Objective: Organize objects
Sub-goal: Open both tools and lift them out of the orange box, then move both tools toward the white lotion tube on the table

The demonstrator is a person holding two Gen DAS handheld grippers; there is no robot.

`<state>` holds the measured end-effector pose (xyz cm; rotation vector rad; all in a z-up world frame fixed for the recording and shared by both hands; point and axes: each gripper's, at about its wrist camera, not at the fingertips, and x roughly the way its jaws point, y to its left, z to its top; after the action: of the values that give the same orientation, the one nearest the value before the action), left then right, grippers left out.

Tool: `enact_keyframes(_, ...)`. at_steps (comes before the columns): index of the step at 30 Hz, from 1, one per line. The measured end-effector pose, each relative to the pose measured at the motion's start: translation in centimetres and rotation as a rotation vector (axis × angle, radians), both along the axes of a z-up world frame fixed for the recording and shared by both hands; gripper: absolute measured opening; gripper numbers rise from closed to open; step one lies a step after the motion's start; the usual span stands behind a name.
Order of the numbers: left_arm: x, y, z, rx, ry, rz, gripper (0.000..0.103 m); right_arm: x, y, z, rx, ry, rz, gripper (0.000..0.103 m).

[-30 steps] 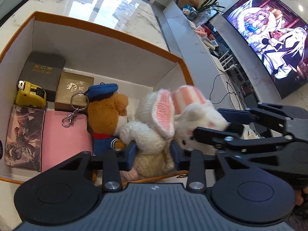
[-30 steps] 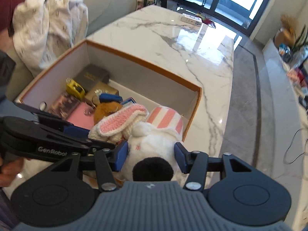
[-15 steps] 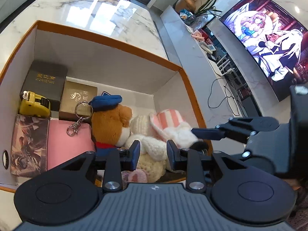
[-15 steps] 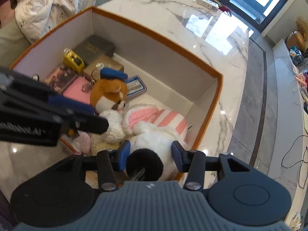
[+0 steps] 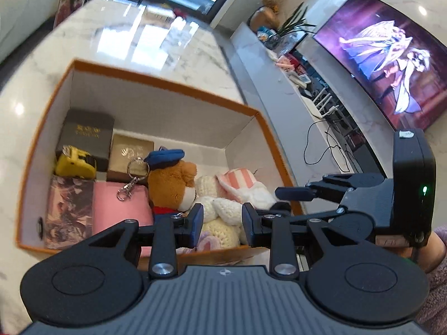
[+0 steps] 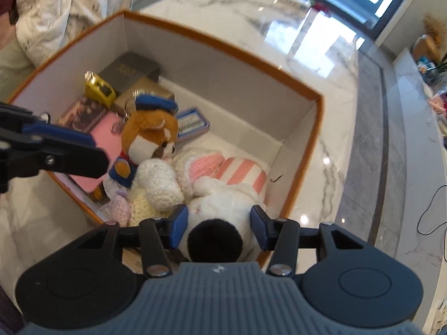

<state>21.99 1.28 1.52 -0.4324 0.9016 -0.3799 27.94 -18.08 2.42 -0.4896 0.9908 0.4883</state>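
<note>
An orange-rimmed white box point(image 5: 173, 85) point(image 6: 223, 47) stands on the marble table. In its near right corner lie a cream crochet rabbit point(image 5: 223, 209) point(image 6: 159, 187) and a white plush with a pink-striped hat and black pompom point(image 5: 240, 180) point(image 6: 223, 203). A brown bear with a blue cap point(image 5: 173, 184) point(image 6: 152, 134) lies beside them. My left gripper point(image 5: 222, 219) is open above the rabbit, holding nothing. My right gripper point(image 6: 219, 227) is open, its fingers either side of the white plush, apart from it.
The box also holds two dark boxes point(image 5: 86, 134), a yellow toy point(image 5: 75, 164), a pink case point(image 5: 120, 212), a picture card point(image 5: 69, 212), a keyring point(image 5: 134, 176) and a blue tin point(image 6: 192, 122). A blanket point(image 6: 67, 8) lies left; a TV point(image 5: 391, 64) and cables are right.
Both grippers lowered the rabbit and white plush into the box, opened and drew back upward. The toys now lie in the box's near right corner.
</note>
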Motion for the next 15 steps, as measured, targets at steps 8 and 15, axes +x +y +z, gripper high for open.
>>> enact_keyframes(8,-5.6,0.1,3.7,0.075,-0.137,-0.035,0.034,-6.8,-1.4,4.0,0.122,-0.185,-0.013,0.054)
enact_keyframes(15,-10.3,0.8,4.6,0.142,-0.2,-0.019,0.034,-13.0,-3.5,4.7,0.319,-0.252,-0.093,0.059)
